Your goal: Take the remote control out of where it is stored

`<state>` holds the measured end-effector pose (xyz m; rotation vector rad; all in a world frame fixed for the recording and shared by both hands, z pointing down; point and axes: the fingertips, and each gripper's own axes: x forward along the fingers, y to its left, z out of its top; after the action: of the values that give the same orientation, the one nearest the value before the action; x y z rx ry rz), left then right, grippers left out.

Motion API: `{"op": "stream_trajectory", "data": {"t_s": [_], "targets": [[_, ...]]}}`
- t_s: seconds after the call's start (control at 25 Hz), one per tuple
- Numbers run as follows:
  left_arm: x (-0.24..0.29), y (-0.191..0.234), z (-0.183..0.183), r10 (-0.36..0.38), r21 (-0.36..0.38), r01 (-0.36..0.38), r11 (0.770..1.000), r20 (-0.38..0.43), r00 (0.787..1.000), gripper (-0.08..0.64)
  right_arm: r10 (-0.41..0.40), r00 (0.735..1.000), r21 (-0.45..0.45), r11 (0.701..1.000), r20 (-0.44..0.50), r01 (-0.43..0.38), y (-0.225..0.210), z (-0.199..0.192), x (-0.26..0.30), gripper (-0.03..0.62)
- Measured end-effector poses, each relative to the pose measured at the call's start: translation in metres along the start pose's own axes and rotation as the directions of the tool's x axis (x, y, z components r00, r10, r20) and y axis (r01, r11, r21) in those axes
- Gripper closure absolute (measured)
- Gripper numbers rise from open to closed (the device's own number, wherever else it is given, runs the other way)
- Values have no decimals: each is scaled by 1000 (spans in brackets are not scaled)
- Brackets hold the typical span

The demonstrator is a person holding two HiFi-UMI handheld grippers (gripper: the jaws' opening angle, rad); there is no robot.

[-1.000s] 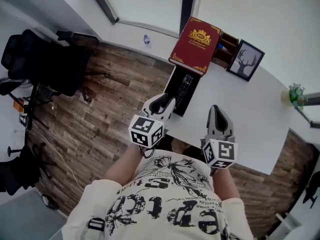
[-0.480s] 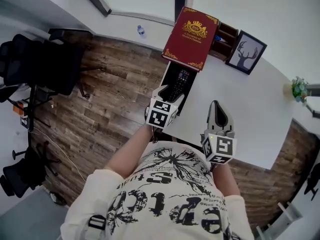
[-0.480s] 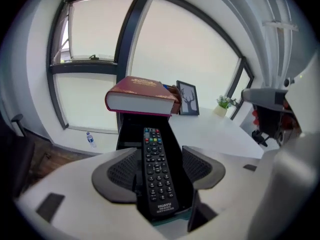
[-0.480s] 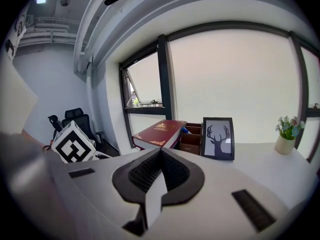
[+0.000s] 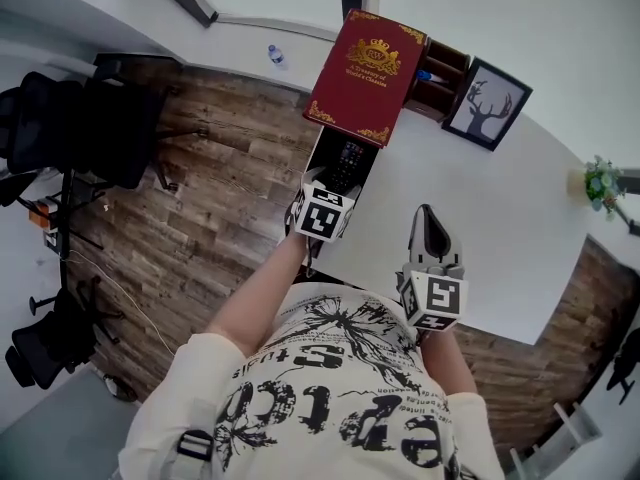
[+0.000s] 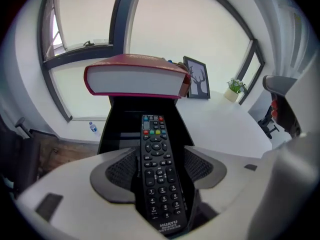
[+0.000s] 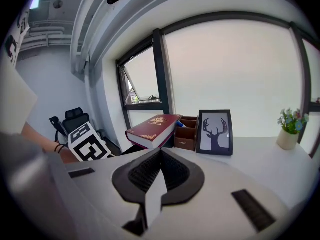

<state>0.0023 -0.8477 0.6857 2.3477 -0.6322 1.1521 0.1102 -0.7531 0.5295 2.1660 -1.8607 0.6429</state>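
A black remote control [image 6: 154,134] lies lengthwise in a narrow black box [image 6: 117,129] at the white table's left end, also seen from above as the remote control [image 5: 347,160]. A thick red book [image 5: 365,73] rests across the box's far part. My left gripper [image 6: 160,170] reaches into the box's near end; its jaws are opening and stand either side of the remote's lower half, the pads apart from it. In the head view the left gripper [image 5: 322,182] is at the box. My right gripper [image 5: 428,214] hovers over the table, shut and empty.
Behind the book stand a wooden desk organiser [image 5: 437,76] and a framed deer picture [image 5: 487,105]. A small potted plant [image 5: 597,183] is at the table's [image 5: 500,238] far right. A black office chair [image 5: 90,128] and a water bottle [image 5: 275,56] are on the floor to the left.
My left gripper has moved forward from the table's near edge to the box and stands around the remote. The right gripper has barely moved.
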Motion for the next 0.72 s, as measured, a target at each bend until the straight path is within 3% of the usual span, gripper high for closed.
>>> {"op": "stream_trajectory", "data": {"t_s": [0.2,0.36,0.72], "targets": [[10,7,-12,56,3,-56,998,-76,996,275,10,1000,16,1000,-14,-10,-7,-4,8,591],[15,9,-13,122,46,-119,992,-69,990,274,13,1000,24,1000,-28,-12,-14,-6,15,591],[14,8,-13,124,74,-118,990,-88,988,301,7,1000,24,1000,-24,-7,-21,-2,14,591]]}}
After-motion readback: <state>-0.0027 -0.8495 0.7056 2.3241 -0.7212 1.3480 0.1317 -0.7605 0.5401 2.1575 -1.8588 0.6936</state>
